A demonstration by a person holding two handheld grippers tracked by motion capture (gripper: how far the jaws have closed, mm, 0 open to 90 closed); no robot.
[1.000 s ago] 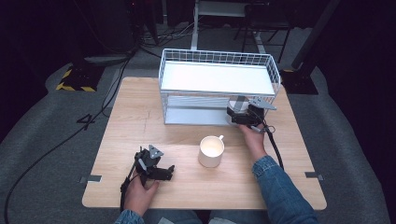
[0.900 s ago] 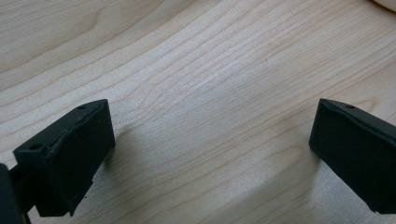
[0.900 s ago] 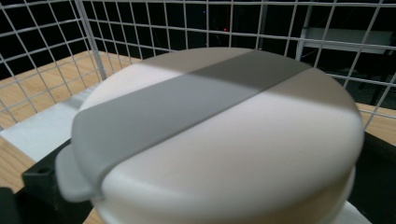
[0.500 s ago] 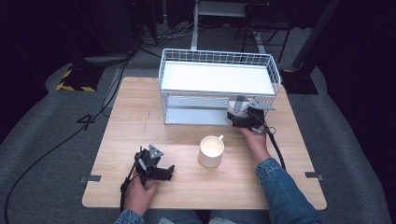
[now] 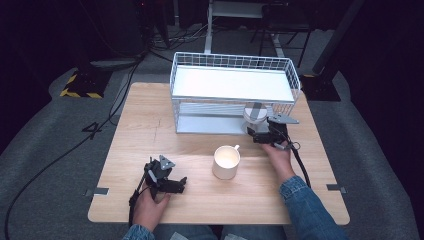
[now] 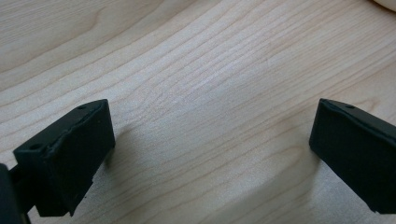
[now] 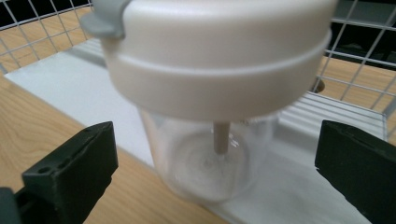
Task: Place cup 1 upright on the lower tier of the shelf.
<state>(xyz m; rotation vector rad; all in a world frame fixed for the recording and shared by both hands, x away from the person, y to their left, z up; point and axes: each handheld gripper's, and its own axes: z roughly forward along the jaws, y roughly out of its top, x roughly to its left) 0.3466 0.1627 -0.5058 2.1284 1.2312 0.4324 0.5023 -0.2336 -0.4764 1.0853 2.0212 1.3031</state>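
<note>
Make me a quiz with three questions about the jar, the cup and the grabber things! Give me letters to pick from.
1. Where does the clear jar stand?
A. on the rack's bottom shelf edge
B. on the rack's top shelf
C. inside the cup

2. What colour is the cup?
A. red
B. cream white
C. black

3. How are the right gripper's fingers?
A. pressed shut
B. spread open either side of the jar
C. holding the cup

Answers: 1 A, the right gripper view shows its base on the low white shelf. 2 B, the high view shows it pale on the table. 3 B, a gap shows on both sides.
</note>
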